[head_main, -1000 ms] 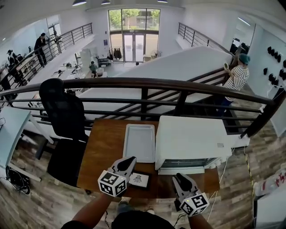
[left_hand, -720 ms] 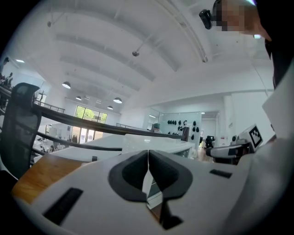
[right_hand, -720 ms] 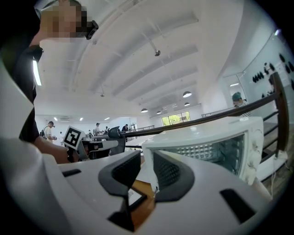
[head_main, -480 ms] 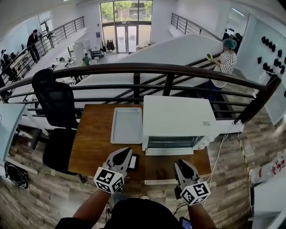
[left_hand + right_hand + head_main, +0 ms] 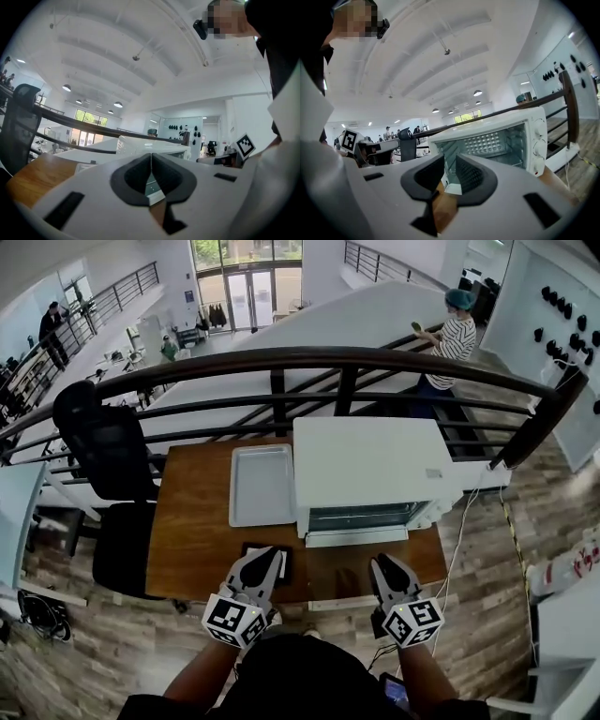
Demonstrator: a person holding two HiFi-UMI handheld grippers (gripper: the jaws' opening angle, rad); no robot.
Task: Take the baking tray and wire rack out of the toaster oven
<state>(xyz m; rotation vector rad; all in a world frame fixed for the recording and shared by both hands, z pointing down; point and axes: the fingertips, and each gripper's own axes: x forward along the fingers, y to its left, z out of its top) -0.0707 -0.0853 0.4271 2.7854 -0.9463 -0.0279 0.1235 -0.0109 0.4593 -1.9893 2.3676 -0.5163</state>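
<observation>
Tray [image 5: 262, 486] flat on table [image 5: 192, 531], centre-left of head view, just left of oven [image 5: 370, 465]. Oven door [image 5: 356, 536] hangs open. Left gripper [image 5: 151, 161] lower centre-left, jaws pressed together, empty. Right gripper [image 5: 450, 172] lower centre-right, faces oven mouth, jaws narrowly apart, nothing between.

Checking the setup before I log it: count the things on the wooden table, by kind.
Toaster oven: 1
Baking tray: 1
Black card: 1
Total: 3
</observation>
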